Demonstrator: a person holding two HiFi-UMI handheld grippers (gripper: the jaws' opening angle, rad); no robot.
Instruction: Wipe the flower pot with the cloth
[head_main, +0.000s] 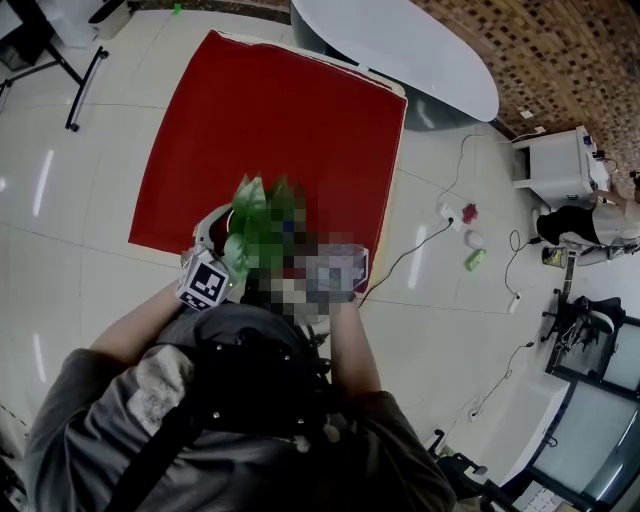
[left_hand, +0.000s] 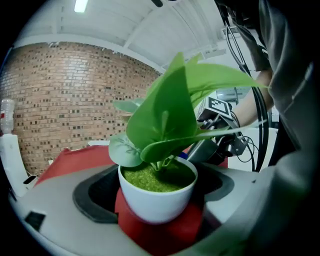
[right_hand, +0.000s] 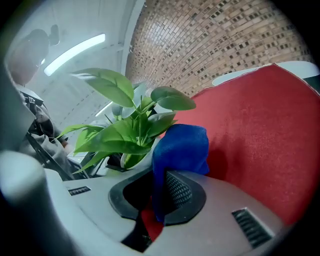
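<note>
Close under the head camera, the person's forearms (head_main: 135, 325) reach forward to the two grippers, which meet over the near edge of a red table cover (head_main: 270, 120). The left gripper (left_hand: 157, 196) has its jaws clamped on the white flower pot (left_hand: 152, 202), one jaw on each side of its rounded wall. The pot stands upright, with green filling at its rim and broad green leaves (left_hand: 167, 112) spreading above it. The right gripper (right_hand: 159, 194) is closed on the blue cloth (right_hand: 181, 147), which is pinched low between the jaws and bunches up above them, right beside the pot's rim; whether it touches the pot cannot be told. From the left gripper view, the right gripper's marker cube (left_hand: 220, 106) shows just behind the leaves. Beyond the red cover stands a white oval table (head_main: 420, 45). Off to the right, cables (head_main: 425, 240) trail across the pale tiled floor (head_main: 70, 200). A brick wall (left_hand: 60, 100) closes the room.
</note>
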